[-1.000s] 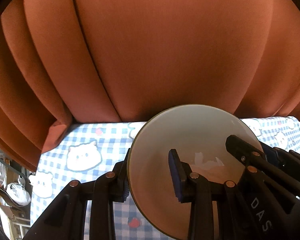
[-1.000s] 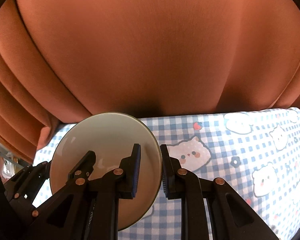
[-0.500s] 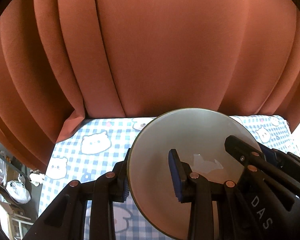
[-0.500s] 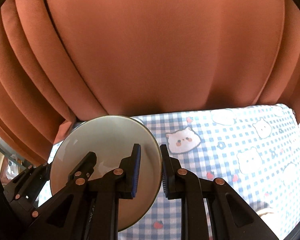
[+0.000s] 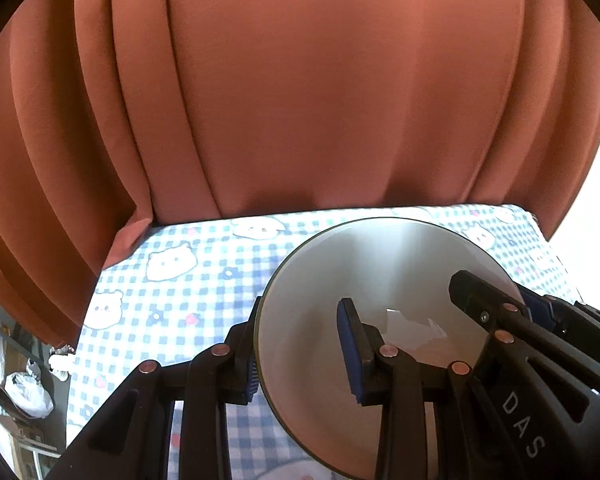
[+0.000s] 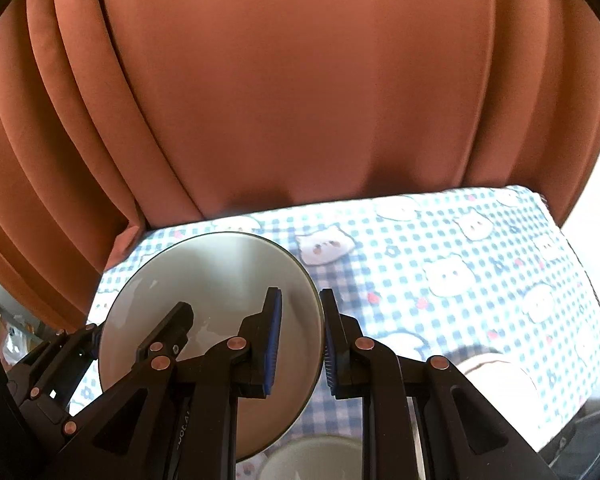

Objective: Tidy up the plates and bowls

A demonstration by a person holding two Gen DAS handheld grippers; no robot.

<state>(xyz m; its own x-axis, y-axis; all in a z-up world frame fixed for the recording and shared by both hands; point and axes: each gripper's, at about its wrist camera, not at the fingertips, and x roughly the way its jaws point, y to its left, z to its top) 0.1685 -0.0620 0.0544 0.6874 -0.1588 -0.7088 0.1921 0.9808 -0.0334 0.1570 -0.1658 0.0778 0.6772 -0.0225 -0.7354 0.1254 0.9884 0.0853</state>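
A pale grey-green bowl (image 5: pixel 384 280) is held above the checked tablecloth by both grippers. My left gripper (image 5: pixel 300 350) is shut on the bowl's left rim, one finger inside, one outside. My right gripper (image 6: pixel 300 340) is shut on its right rim (image 6: pixel 220 280) the same way. The right gripper's fingers (image 5: pixel 484 300) show at the bowl's far side in the left wrist view. The left gripper's fingers (image 6: pixel 172 320) show inside the bowl in the right wrist view. Another bowl's rim (image 6: pixel 312 452) shows below at the bottom edge, and a white dish (image 6: pixel 496 372) lies to the right.
A blue-and-white checked tablecloth with bear prints (image 6: pixel 460 264) covers the table. A rust-orange curtain (image 5: pixel 300 100) hangs right behind the table's far edge. Clutter and bags (image 5: pixel 24 392) lie on the floor beyond the table's left edge.
Both grippers have pulled back and risen with the bowl; more of the tablecloth shows. The second bowl's rim and white dish have come into the right wrist view.
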